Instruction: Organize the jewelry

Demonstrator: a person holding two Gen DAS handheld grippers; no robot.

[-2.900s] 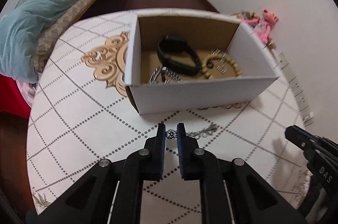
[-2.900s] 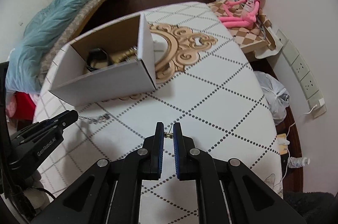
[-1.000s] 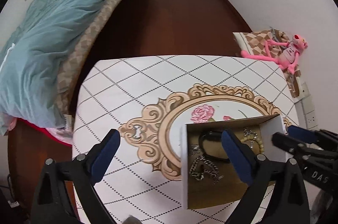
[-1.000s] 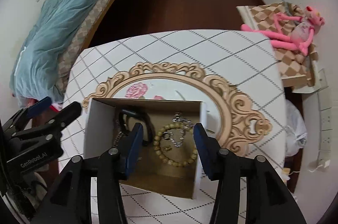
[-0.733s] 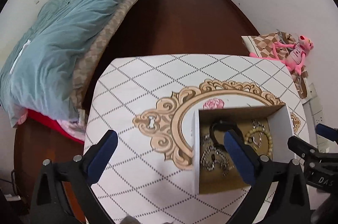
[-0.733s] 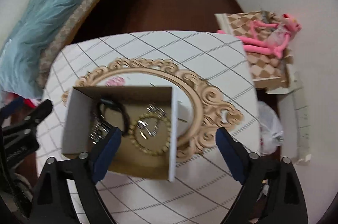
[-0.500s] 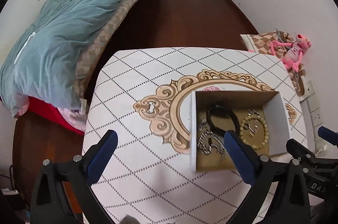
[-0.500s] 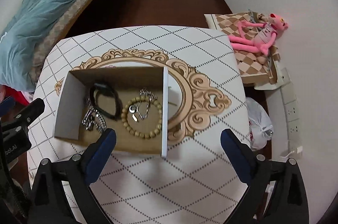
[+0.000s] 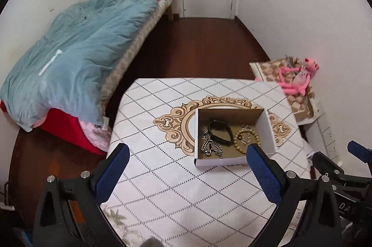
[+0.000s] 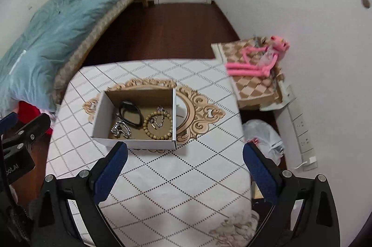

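A white cardboard box (image 9: 232,162) with a brown inside sits on the diamond-patterned counter (image 9: 162,177), ahead of both wide, empty sets of jaws. It holds a black band (image 9: 220,131), a wooden bead bracelet (image 9: 247,141) and a tangle of silver chain (image 9: 210,149). Only the right wrist view shows the crinkled plastic bag (image 10: 265,137) beyond the right gripper (image 10: 184,169); the left gripper (image 9: 184,171) hangs above bare cloth.

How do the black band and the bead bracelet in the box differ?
The black band is a smooth, dark, elongated loop; the bead bracelet is a rounder ring of separate tan beads. The band lies toward the box's middle, the bracelet by its right wall, with small metal pieces inside it. Both lie flat.
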